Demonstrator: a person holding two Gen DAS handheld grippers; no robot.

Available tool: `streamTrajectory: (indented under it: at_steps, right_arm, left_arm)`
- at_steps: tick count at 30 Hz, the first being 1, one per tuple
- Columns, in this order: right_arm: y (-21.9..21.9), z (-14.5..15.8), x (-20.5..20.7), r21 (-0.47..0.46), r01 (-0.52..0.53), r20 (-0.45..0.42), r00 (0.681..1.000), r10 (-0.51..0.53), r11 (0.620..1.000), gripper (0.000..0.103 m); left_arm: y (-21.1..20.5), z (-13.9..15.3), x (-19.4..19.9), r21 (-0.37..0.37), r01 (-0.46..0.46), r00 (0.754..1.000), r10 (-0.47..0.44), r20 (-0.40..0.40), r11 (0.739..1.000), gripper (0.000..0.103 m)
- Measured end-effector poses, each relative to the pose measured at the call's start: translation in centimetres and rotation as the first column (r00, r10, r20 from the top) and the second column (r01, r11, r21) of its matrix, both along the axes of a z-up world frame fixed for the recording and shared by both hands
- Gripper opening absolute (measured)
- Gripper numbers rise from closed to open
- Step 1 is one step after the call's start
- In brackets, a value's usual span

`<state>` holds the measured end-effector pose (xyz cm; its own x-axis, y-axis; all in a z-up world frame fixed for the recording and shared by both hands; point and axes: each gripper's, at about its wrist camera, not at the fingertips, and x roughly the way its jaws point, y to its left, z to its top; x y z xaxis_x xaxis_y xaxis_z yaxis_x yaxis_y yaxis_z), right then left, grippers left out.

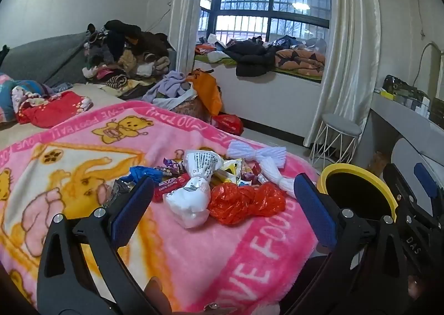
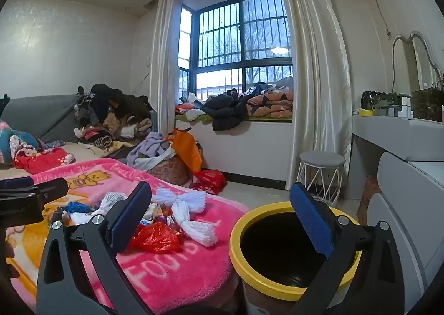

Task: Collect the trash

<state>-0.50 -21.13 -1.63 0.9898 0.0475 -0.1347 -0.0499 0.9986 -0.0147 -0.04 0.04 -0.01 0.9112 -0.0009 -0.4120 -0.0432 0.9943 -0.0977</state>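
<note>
A heap of trash lies on the pink blanket (image 1: 91, 154) near the bed's corner: a knotted white plastic bag (image 1: 191, 198), a crumpled red plastic bag (image 1: 247, 201), a white fringed bundle (image 1: 263, 159), a blue bag (image 1: 144, 172) and several snack wrappers (image 1: 238, 170). My left gripper (image 1: 224, 184) hovers just short of the heap, open, with nothing between its blue pads. A black bin with a yellow rim (image 2: 236, 242) stands on the floor beside the bed. My right gripper (image 2: 220, 187) is open and empty, with its right finger over the bin's mouth. The red bag (image 2: 155, 237) lies left of it.
Piled clothes (image 1: 125, 51) cover the far end of the bed and the window seat (image 1: 263, 59). An orange bag (image 2: 186, 148) and a red bag (image 2: 208, 179) sit on the floor by the bed. A white wire stool (image 2: 322, 173) stands beside the dressing table (image 2: 396, 137) on the right.
</note>
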Motion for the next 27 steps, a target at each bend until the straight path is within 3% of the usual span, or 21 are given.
streamTrajectory:
  at_steps: [27]
  right_arm:
    - [0.16,0.44,-0.75,0.012,0.0,0.023,1.0,0.0,1.0,0.097]
  left_arm:
    - [-0.77,0.61,-0.31,-0.003,0.007,1.0,-0.007,0.002,1.0,0.093]
